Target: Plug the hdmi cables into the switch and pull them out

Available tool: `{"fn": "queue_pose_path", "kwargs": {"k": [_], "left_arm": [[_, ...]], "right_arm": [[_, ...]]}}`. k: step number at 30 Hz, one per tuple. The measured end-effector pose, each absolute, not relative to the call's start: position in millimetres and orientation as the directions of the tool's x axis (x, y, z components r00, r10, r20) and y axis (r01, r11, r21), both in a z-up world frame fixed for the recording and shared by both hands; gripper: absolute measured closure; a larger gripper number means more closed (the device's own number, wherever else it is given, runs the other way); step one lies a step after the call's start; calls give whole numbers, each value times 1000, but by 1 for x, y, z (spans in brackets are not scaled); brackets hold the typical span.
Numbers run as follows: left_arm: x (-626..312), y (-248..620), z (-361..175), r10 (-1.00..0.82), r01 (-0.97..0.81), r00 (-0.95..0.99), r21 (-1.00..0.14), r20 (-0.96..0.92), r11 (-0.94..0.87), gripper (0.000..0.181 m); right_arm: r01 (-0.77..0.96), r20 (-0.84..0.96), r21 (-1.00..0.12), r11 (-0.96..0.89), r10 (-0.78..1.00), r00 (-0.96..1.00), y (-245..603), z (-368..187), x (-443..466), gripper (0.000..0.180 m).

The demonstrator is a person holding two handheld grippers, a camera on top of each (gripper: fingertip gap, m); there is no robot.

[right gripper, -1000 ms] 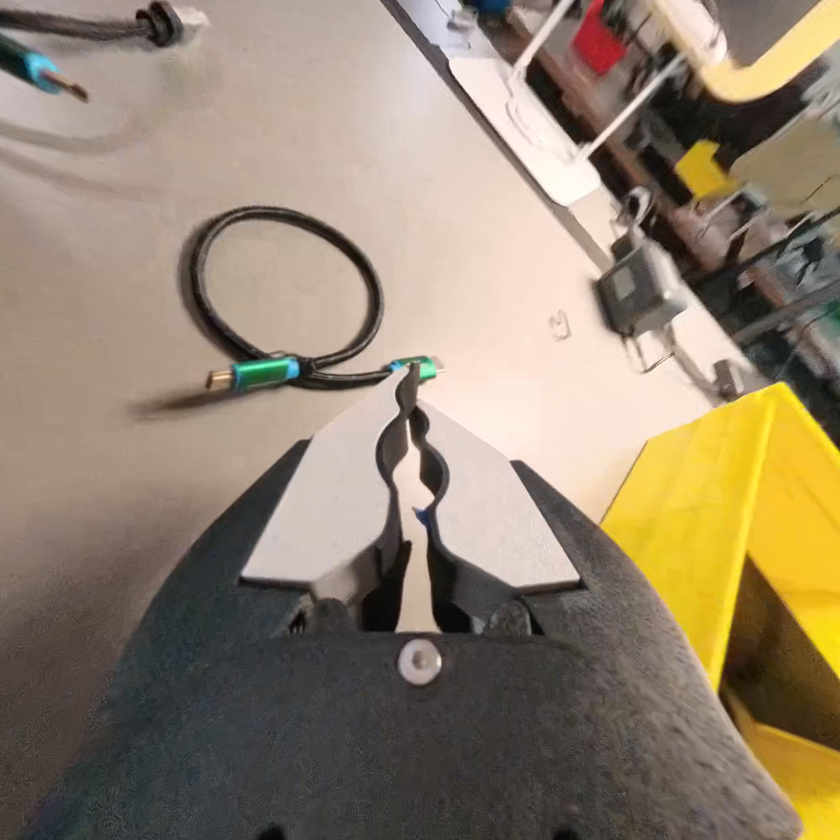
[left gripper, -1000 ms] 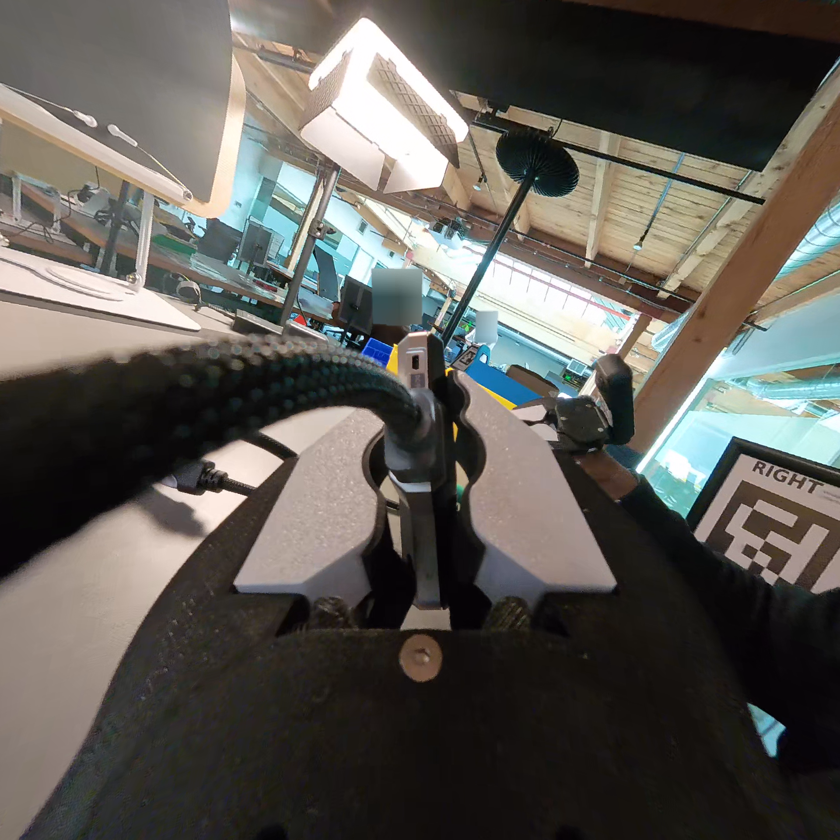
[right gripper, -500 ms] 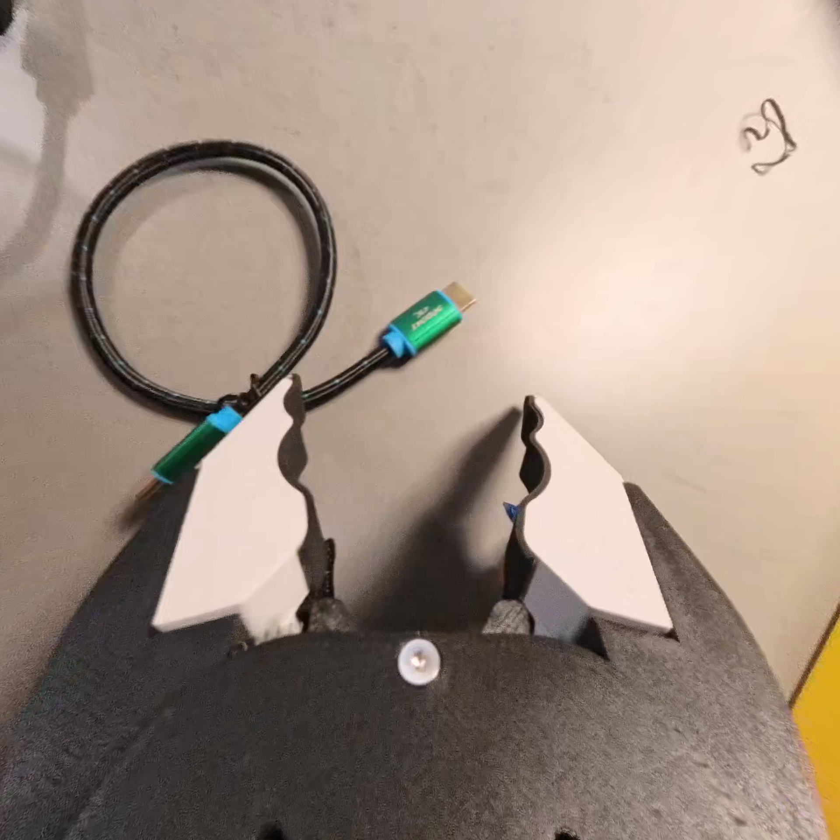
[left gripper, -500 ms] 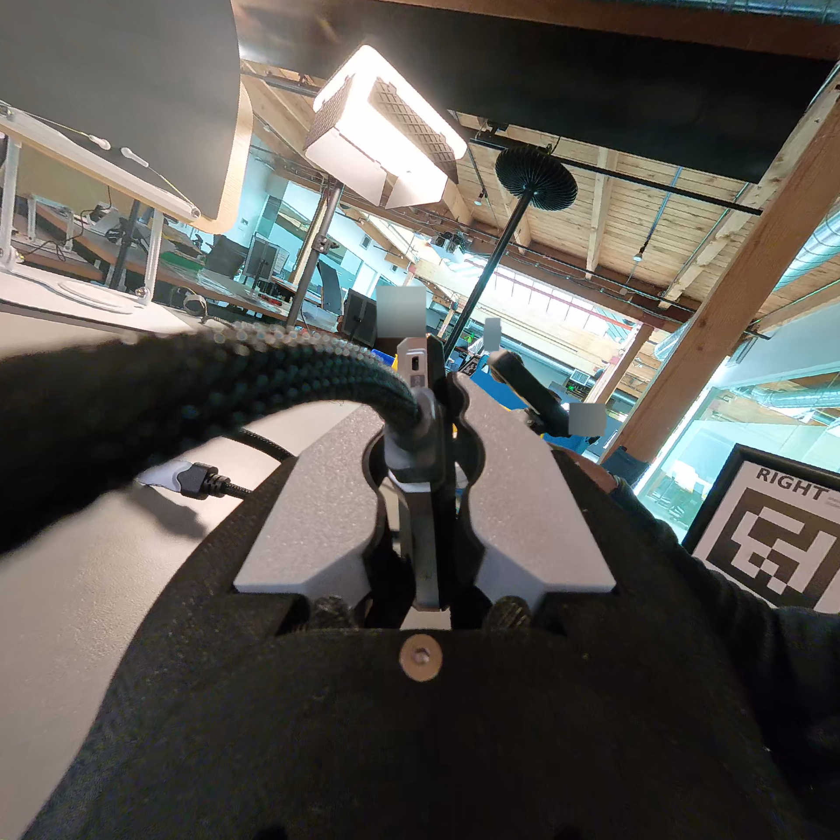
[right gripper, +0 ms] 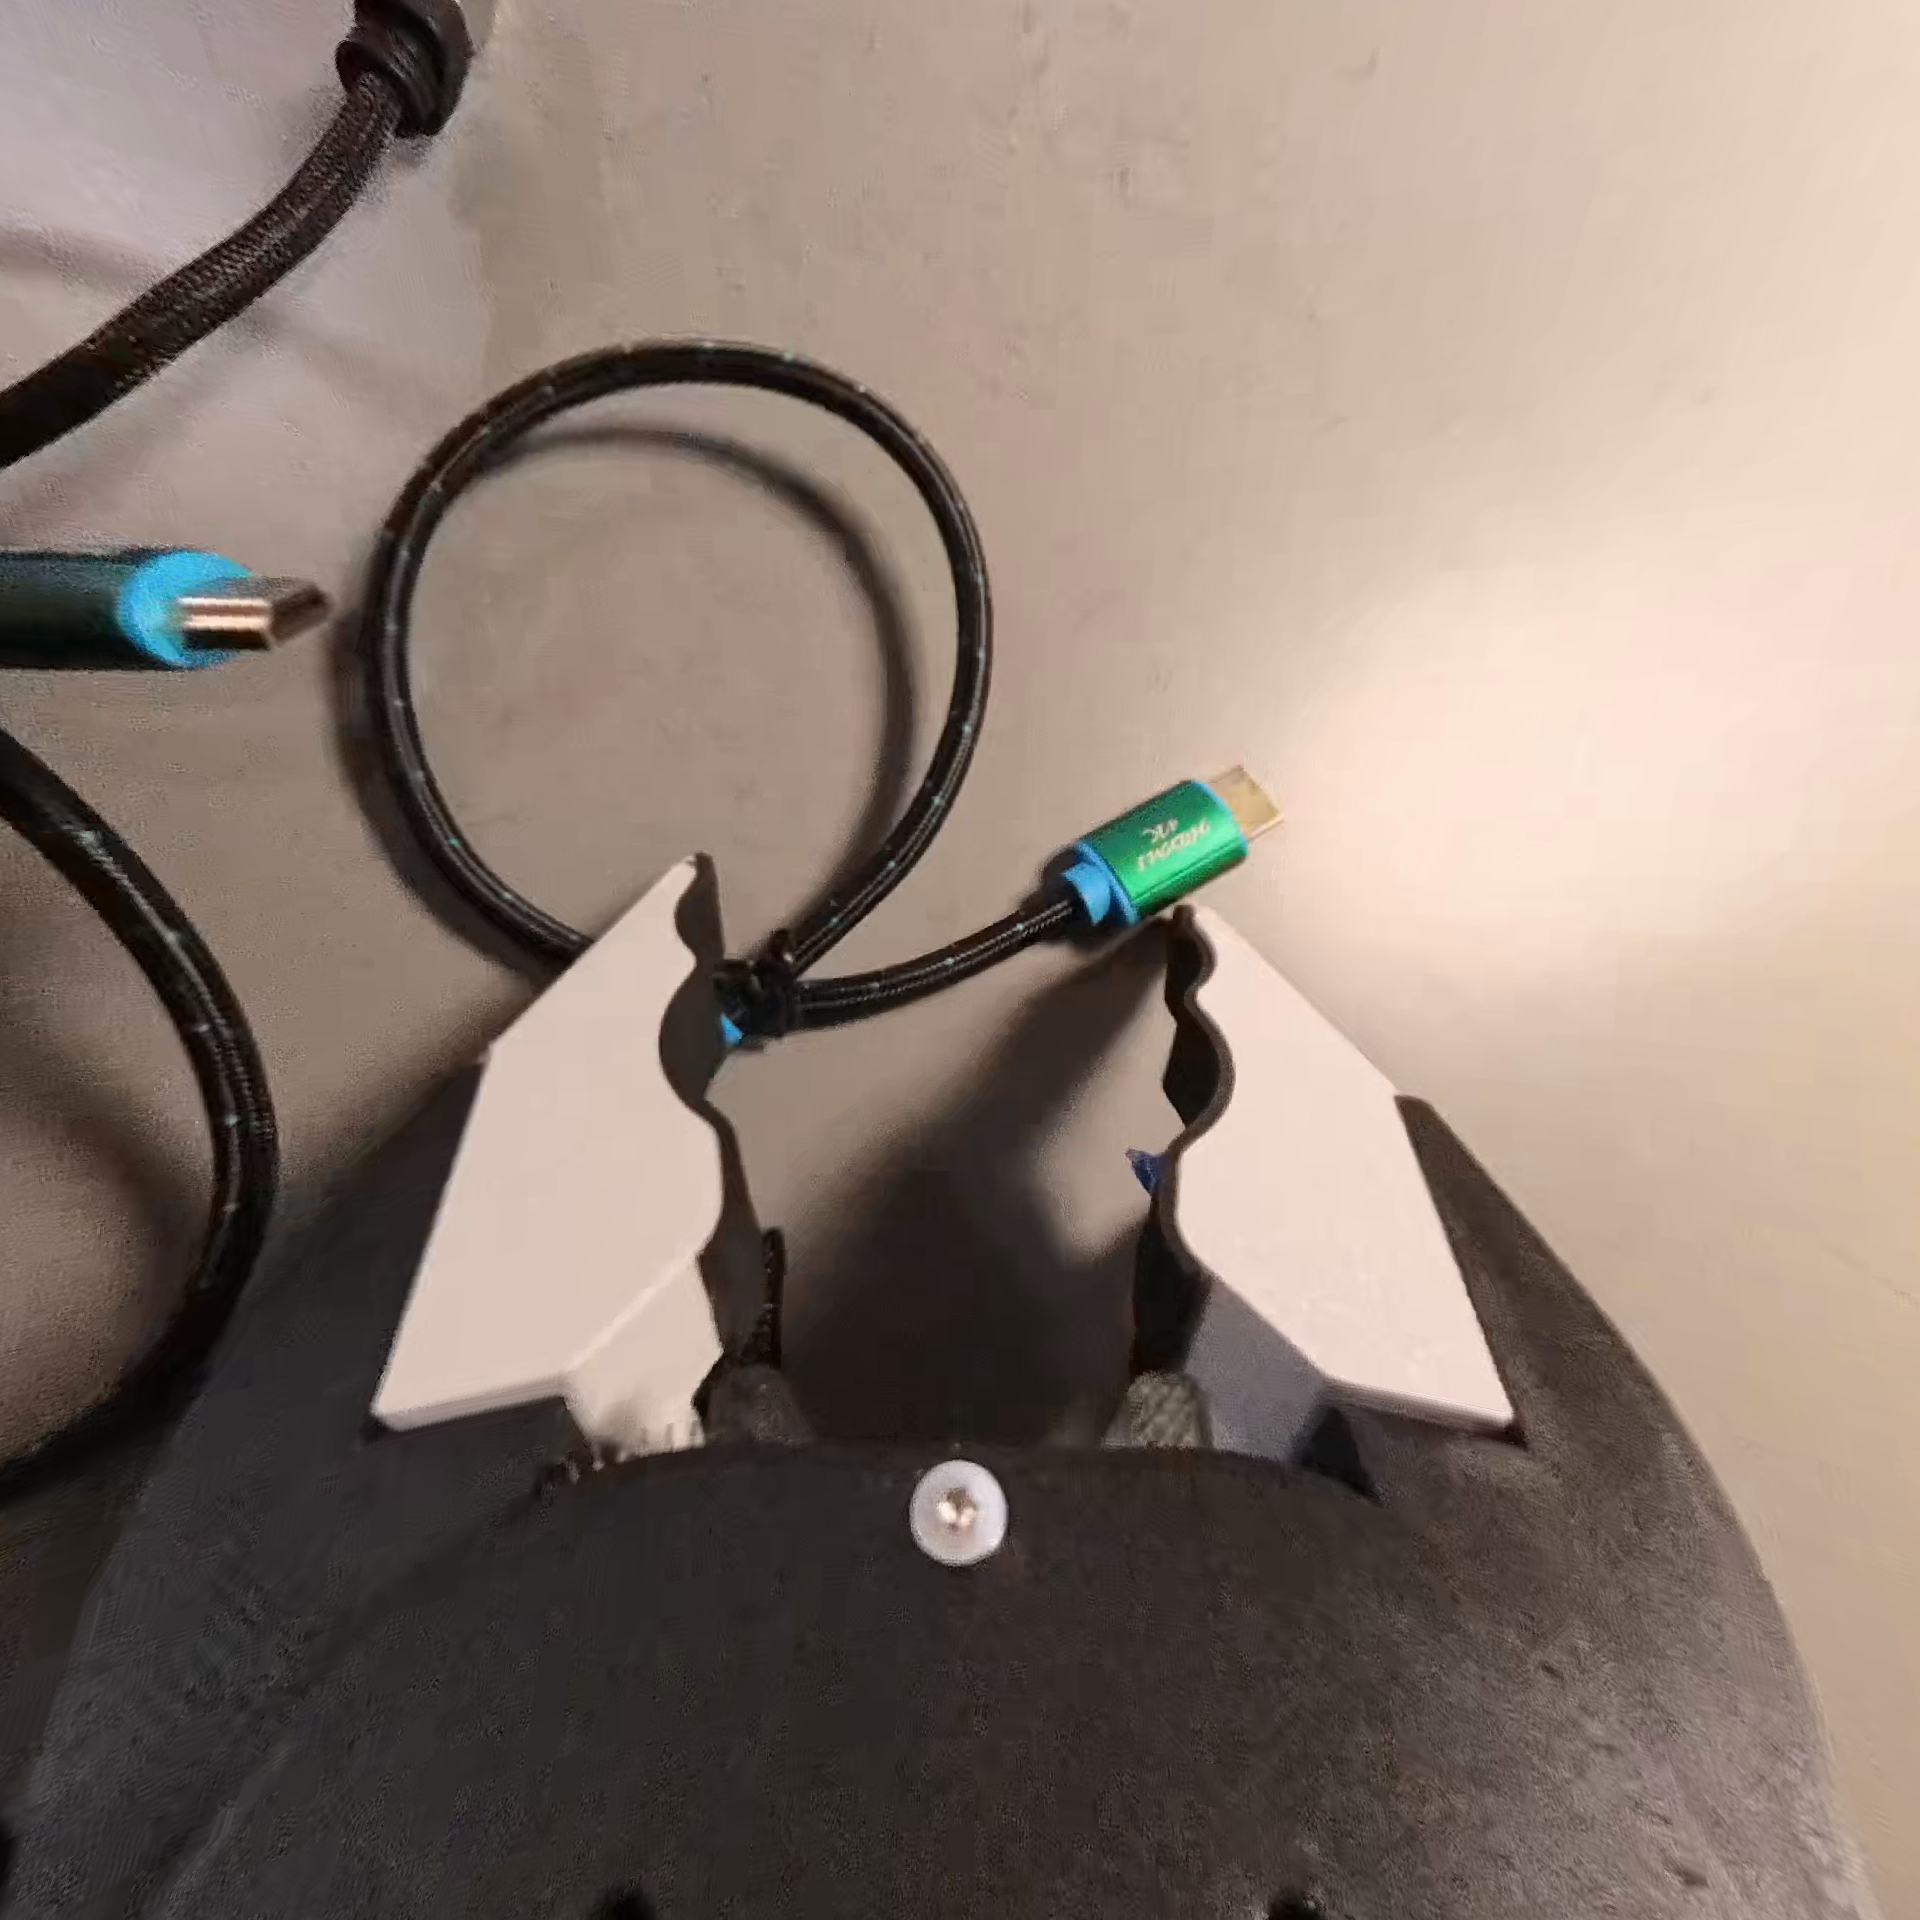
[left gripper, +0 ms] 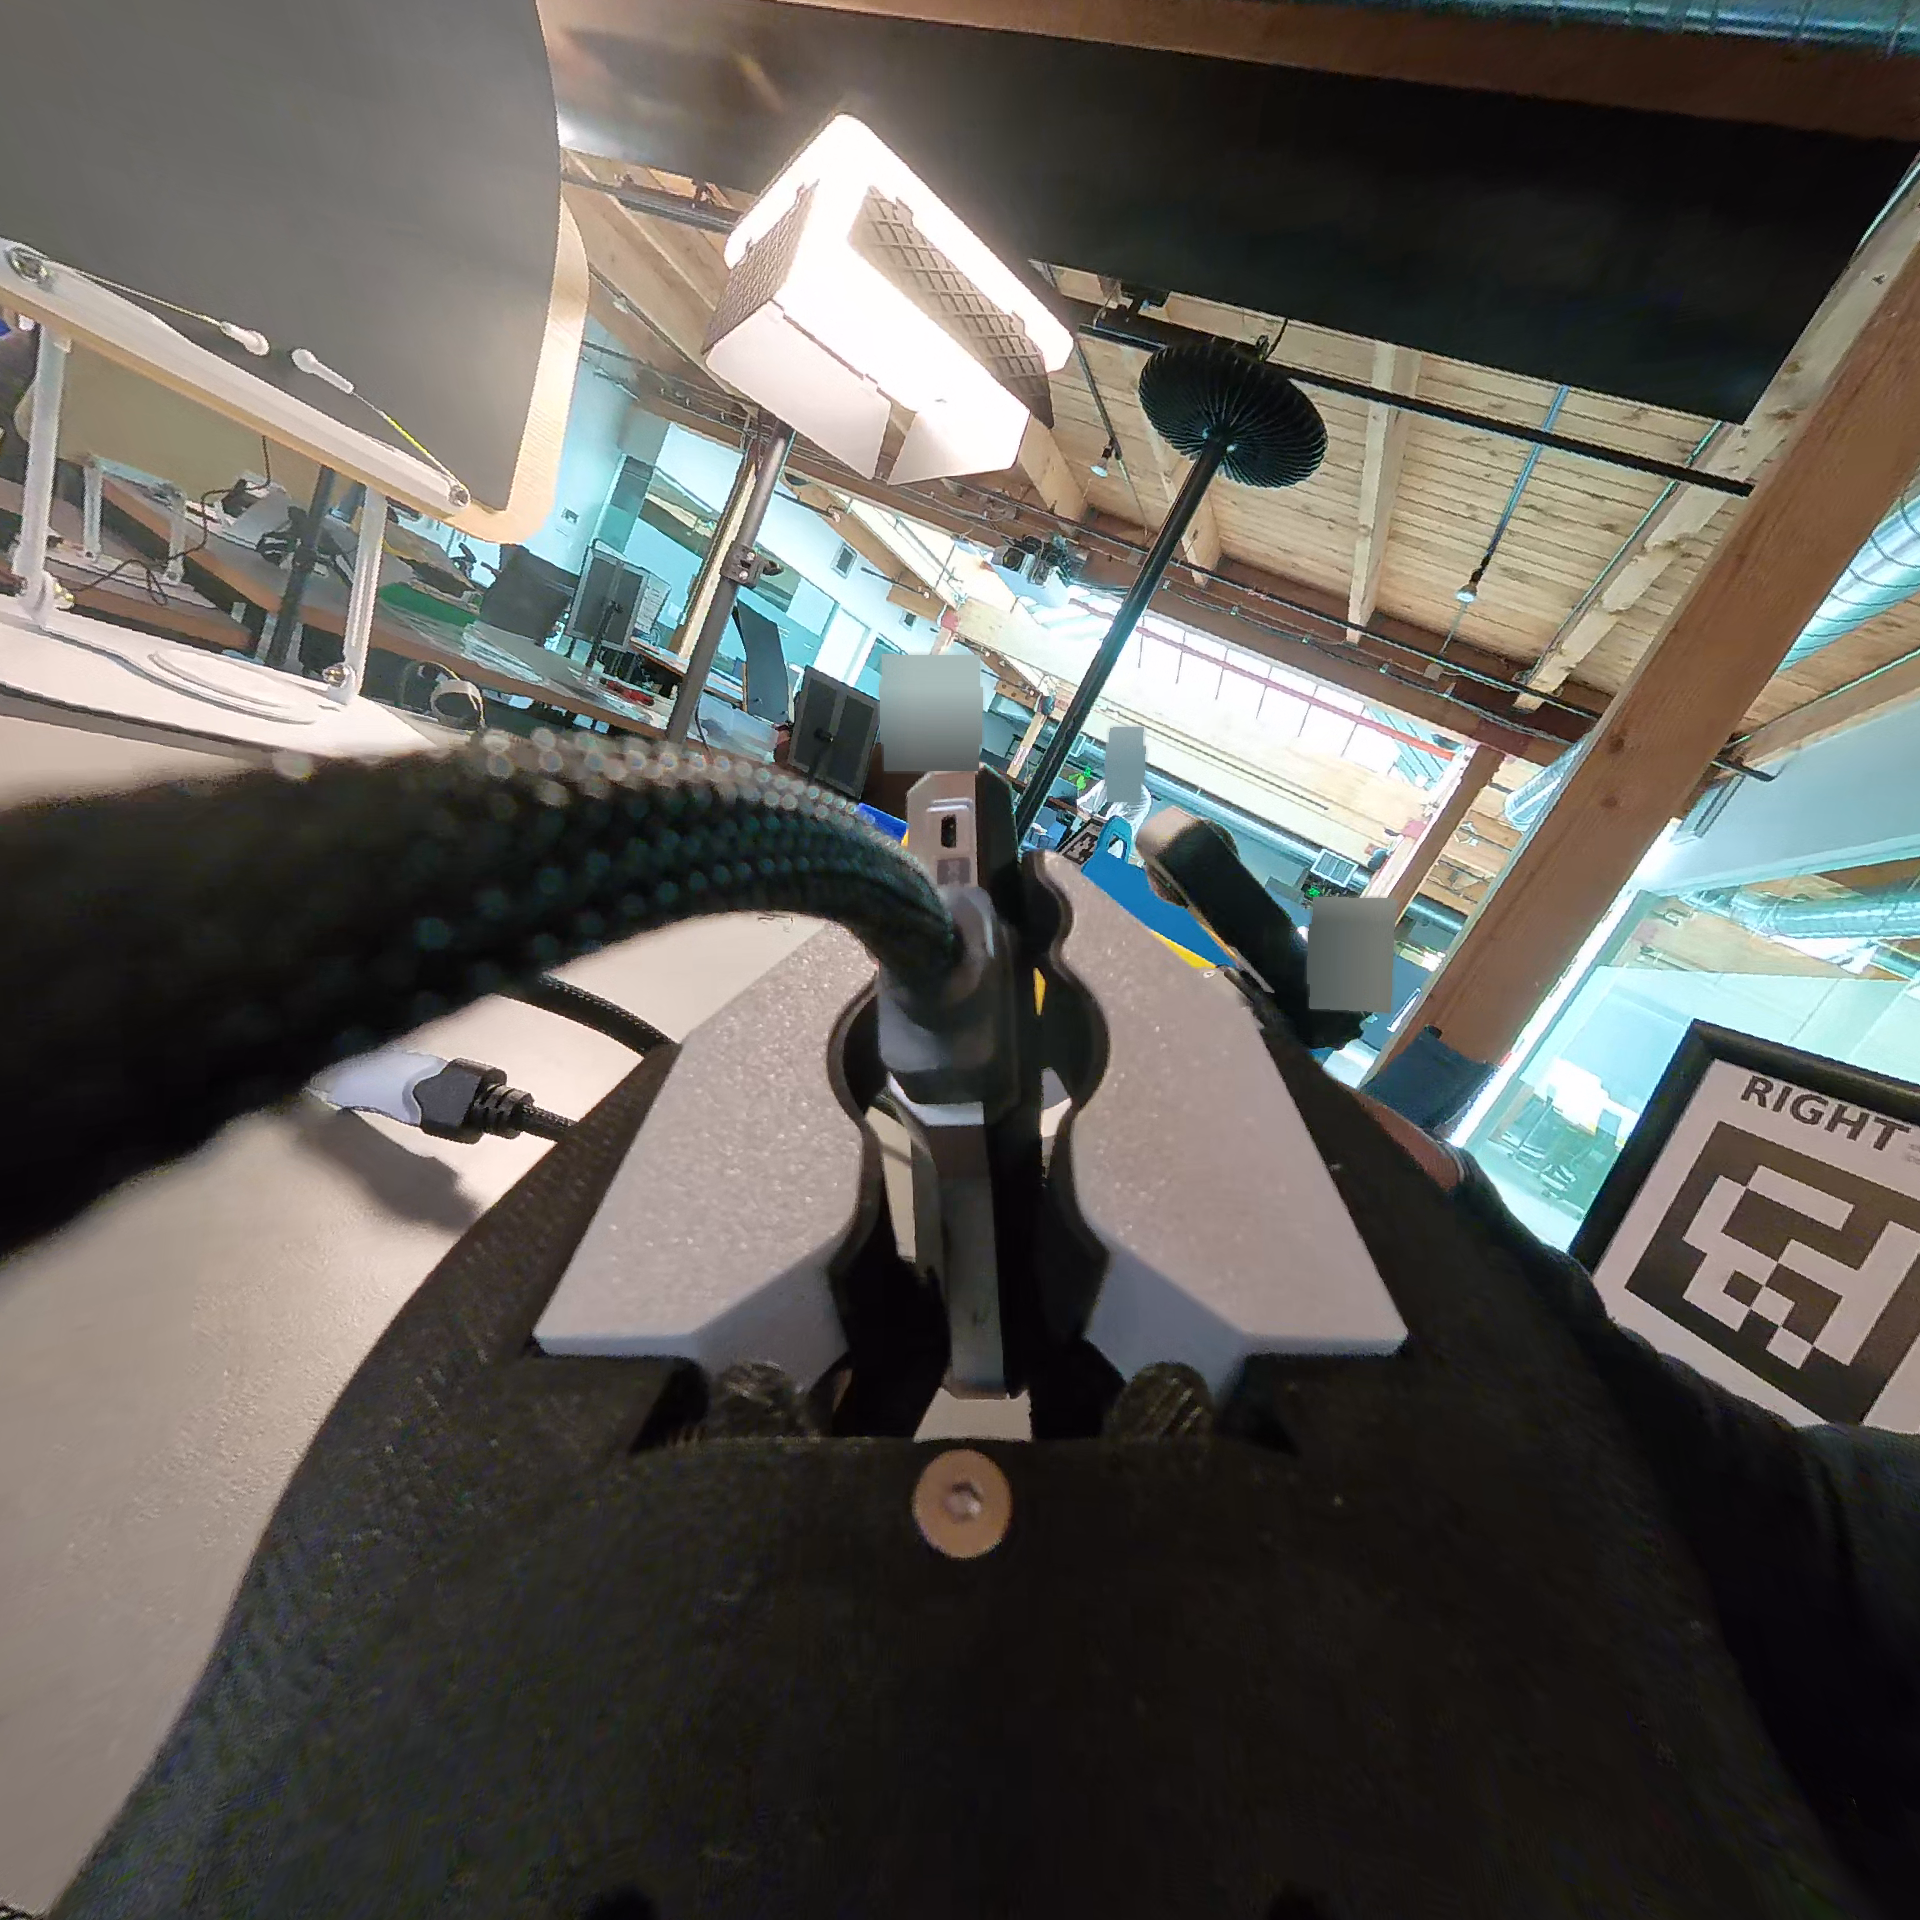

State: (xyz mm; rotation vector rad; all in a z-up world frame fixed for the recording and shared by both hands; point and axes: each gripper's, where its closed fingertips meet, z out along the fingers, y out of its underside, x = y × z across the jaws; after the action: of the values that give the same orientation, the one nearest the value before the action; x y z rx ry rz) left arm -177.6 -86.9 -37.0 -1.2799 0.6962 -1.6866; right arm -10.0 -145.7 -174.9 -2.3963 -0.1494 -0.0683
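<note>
My left gripper is shut on the switch, a thin grey metal piece held edge-up between the jaws and tilted up off the table. A thick black braided cable leaves its left side toward the camera. My right gripper is open and empty, looking down on a coiled black hdmi cable. That cable's green plug lies on the table just beyond my right fingertip. The cable's tied crossing sits by the left fingertip.
A second plug with a blue collar hangs at the left of the right wrist view, with thick braided cable below it. A black plug lies on the grey table. A sleeve and a marker plate are at right. Tip to tip, the grippers are about 25 cm apart. Both grippers' tips are roughly 15 cm from the black plug. It turns up in the right wrist view as well.
My right gripper went from shut to open and swung down over the coiled cable, closing in on the green plug. My left gripper keeps its hold on the switch, barely moving.
</note>
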Motion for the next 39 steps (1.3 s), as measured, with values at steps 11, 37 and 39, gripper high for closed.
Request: {"fn": "queue_pose_path", "kwargs": {"k": [11,37,39], "left_arm": [[-180,-87,-36,-889,317,-79,-834,451,-451,159],[-180,-89,-36,-887,312,-88,-833,454,-457,159],[-179,-90,-36,-887,310,-90,-833,454,-458,159]], "right_arm": [[399,232,-649,-648,331,915,-174,-155,15,131],[752,755,-609,-251,107,647,-276,0,105,166],[754,777,-584,-301,61,626,-297,13,141,166]]}}
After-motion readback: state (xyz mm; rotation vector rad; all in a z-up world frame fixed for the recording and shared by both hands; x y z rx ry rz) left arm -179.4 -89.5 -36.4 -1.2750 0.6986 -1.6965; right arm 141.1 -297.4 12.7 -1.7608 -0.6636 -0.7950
